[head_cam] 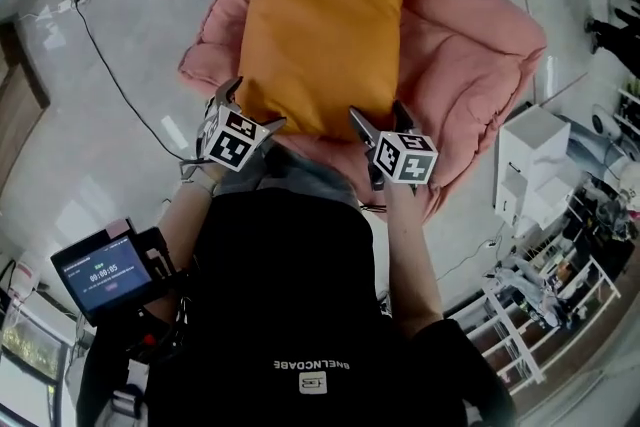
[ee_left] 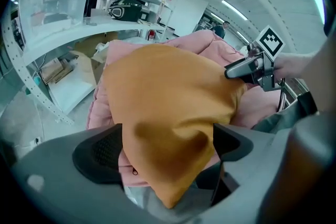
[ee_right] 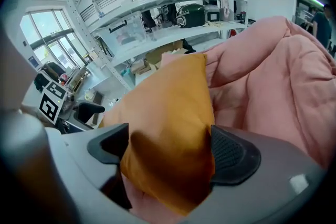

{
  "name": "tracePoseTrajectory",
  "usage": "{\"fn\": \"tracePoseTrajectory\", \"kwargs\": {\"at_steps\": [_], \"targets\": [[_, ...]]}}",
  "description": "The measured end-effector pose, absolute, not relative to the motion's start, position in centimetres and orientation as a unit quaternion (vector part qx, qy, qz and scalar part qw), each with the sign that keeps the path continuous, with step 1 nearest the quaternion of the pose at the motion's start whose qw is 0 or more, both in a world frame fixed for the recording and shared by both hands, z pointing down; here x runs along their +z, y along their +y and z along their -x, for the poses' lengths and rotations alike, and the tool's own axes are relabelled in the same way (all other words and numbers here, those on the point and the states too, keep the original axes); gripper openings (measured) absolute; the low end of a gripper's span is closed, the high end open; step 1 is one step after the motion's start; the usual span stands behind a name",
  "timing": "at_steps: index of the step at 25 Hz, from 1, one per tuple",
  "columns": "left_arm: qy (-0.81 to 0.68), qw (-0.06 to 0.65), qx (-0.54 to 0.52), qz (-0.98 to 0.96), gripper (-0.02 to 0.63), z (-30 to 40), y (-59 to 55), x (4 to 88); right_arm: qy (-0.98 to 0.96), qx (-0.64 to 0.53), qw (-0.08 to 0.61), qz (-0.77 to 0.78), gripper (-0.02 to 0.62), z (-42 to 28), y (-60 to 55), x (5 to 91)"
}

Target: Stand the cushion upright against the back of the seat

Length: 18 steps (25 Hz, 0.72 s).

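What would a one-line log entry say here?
left gripper: open, cushion corner between jaws | right gripper: open, other corner between jaws | cushion: lying flat on pink seat

Glossy flr, wht shelving, windows

Head view: steeply down from overhead. Gripper views: close, along their jaws. All share the cushion; both gripper views apparently share the shelves.

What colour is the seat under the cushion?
Pink. The seat shows best in the head view.
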<state>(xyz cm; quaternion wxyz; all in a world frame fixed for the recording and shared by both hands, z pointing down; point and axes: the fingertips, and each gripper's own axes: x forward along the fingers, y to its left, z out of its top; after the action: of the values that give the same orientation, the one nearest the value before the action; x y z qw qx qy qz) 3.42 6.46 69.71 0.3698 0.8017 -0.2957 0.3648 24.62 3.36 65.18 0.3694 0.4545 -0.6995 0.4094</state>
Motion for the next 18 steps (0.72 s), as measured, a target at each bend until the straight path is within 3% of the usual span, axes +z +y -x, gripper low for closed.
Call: {"fn": "tracePoseTrajectory", "kwargs": {"at_steps": [18], "targets": [[-0.292, 0.418, 0.33, -0.794, 0.557, -4.5, 7.4, 71.7, -0.665, 0.411, 0.42, -0.461, 0.488, -25.3, 3.9, 67.2]]}}
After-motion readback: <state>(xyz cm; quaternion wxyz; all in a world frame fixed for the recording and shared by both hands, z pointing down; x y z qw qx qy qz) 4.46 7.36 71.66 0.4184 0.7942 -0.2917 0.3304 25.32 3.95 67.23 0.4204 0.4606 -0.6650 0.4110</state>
